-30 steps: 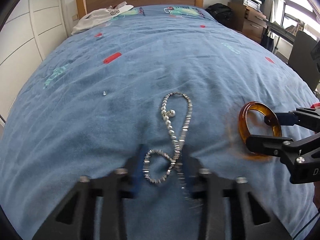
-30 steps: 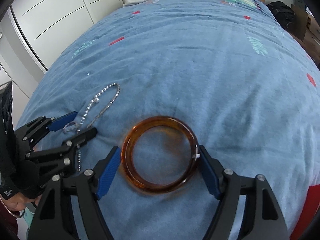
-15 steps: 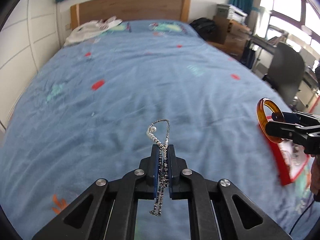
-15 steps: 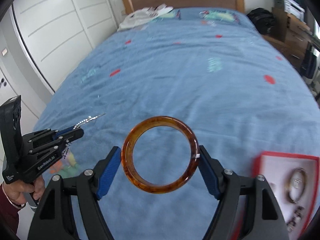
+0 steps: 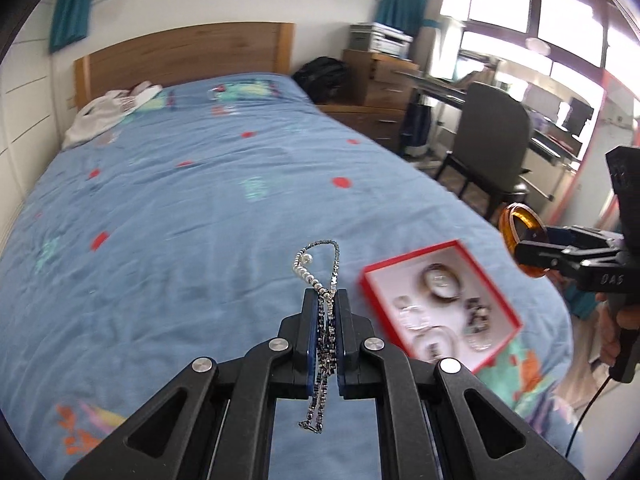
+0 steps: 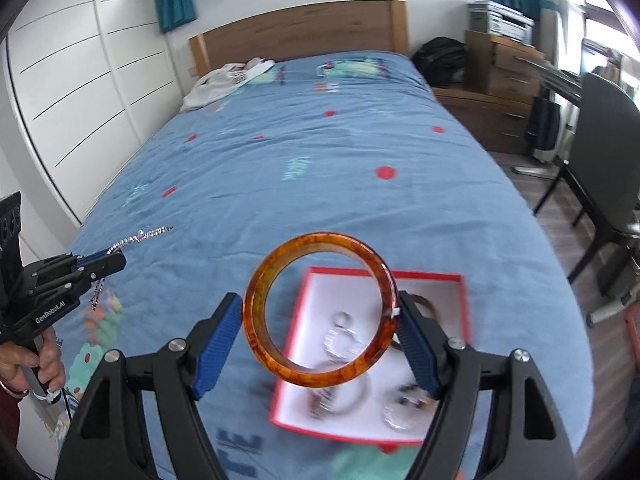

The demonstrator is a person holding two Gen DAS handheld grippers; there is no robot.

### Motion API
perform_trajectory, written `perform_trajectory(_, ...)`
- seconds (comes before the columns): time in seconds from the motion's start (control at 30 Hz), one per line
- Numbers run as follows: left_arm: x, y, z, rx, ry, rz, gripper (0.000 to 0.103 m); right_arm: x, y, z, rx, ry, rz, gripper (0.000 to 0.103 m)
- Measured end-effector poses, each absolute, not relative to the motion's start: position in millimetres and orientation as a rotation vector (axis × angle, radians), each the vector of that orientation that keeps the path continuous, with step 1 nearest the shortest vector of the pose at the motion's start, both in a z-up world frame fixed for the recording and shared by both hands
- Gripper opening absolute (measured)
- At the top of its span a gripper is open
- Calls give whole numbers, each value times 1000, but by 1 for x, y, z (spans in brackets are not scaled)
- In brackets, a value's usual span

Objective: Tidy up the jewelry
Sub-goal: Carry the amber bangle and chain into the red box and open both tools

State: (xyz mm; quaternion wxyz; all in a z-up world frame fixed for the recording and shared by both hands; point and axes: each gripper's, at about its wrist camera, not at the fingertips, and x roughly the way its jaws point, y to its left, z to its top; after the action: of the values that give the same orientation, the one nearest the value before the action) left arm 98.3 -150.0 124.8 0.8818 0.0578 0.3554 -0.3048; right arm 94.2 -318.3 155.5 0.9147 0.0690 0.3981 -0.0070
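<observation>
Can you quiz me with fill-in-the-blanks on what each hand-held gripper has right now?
1. The left hand-held gripper is shut on the silver beaded ____.
2. The right hand-held gripper clamps the round amber ____.
3. The shallow box on the blue bedspread has a ____ rim.

Missing words: necklace; bangle; red.

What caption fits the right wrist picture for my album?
Right gripper holds an amber bangle above the red jewelry box on the blue bed.
</observation>
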Motion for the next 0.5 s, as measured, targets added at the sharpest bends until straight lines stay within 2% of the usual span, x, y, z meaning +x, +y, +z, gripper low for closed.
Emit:
perform_trajectory(0.27, 84, -232, 103, 148, 796, -742, 7, 70, -372, 135, 161, 850, -39, 74)
perform_trajectory(0.5, 89, -287, 61, 188, 882, -785, 7, 91, -411, 97, 177, 900, -2, 74)
